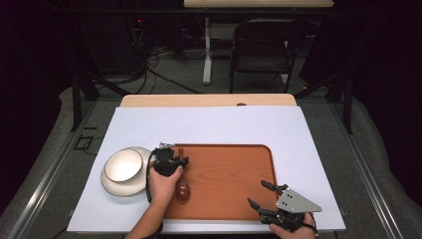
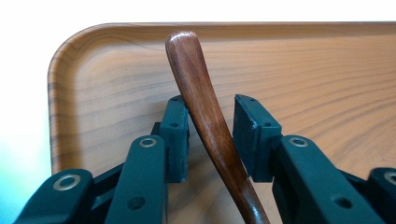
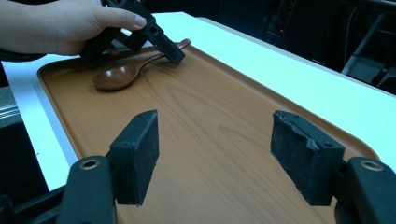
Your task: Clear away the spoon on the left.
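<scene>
Wooden spoon [image 1: 182, 188] lying on wooden tray [image 1: 234, 199], left end, bowl toward the person, handle running away toward the tray's far left corner. Long axis roughly in line with left tool [image 1: 180, 158]. In left gripper view, spoon handle [image 2: 201, 102] sits between the jaws, leaning toward the left pad [image 2: 177, 140], clear gap on the right pad side; contact on the left too close to call. Jaws about half spread, not clamping: reads as released, spoon resting on tray. Left hand [image 1: 164, 181] is the near one. Right tool [image 1: 260, 193] parked over the tray's near right corner, well apart from spoon, jaws wide, nothing between. White bowl [image 1: 123, 166] on plate [image 1: 112, 185], on bench left of tray, untouched.
</scene>
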The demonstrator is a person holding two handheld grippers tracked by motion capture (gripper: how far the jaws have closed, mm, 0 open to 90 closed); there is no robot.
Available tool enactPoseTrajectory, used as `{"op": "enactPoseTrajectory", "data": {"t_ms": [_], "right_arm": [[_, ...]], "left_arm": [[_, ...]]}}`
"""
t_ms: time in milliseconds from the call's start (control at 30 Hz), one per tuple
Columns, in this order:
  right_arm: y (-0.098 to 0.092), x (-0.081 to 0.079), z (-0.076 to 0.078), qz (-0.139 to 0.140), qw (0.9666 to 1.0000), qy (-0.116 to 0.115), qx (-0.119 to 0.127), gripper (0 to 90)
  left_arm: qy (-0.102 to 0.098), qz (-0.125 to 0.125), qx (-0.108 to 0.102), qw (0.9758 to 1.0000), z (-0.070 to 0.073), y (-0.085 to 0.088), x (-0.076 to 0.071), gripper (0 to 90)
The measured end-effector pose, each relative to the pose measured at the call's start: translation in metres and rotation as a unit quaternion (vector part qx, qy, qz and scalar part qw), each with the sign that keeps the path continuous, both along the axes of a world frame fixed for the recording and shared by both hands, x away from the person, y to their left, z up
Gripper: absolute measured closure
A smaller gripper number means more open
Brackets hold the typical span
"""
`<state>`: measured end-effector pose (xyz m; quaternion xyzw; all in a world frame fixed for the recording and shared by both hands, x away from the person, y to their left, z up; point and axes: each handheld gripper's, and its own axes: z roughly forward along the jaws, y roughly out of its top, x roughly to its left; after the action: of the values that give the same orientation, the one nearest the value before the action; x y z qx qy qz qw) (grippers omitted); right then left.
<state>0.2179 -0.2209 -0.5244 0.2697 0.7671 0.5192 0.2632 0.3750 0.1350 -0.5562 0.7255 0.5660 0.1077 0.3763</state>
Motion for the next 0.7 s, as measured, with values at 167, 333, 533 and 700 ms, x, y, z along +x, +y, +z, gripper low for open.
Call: {"op": "enactPoseTrajectory", "data": {"t_ms": [167,333,533,700], "right_arm": [[0.0001,0.0001,0.0000,0.000,1.0000,0.000,0.000,32.3],[0.0003,0.0000,-0.0001,0.000,1.0000,0.000,0.000,32.3],[0.0003,-0.0001,0.0000,0.000,1.0000,0.000,0.000,32.3],[0.0006,0.0000,-0.0001,0.000,1.0000,0.000,0.000,32.3]], "left_arm": [[-0.007,0.001,0.014,0.9999,0.0001,-0.0013,-0.0015,63.5],[-0.011,0.001,0.024,0.9997,0.0002,-0.0021,-0.0027,61.9],[-0.014,0.004,0.034,0.9993,0.0005,-0.0021,-0.0042,58.7],[-0.017,0.004,0.040,0.9991,0.0016,-0.0013,-0.0055,56.2]]}}
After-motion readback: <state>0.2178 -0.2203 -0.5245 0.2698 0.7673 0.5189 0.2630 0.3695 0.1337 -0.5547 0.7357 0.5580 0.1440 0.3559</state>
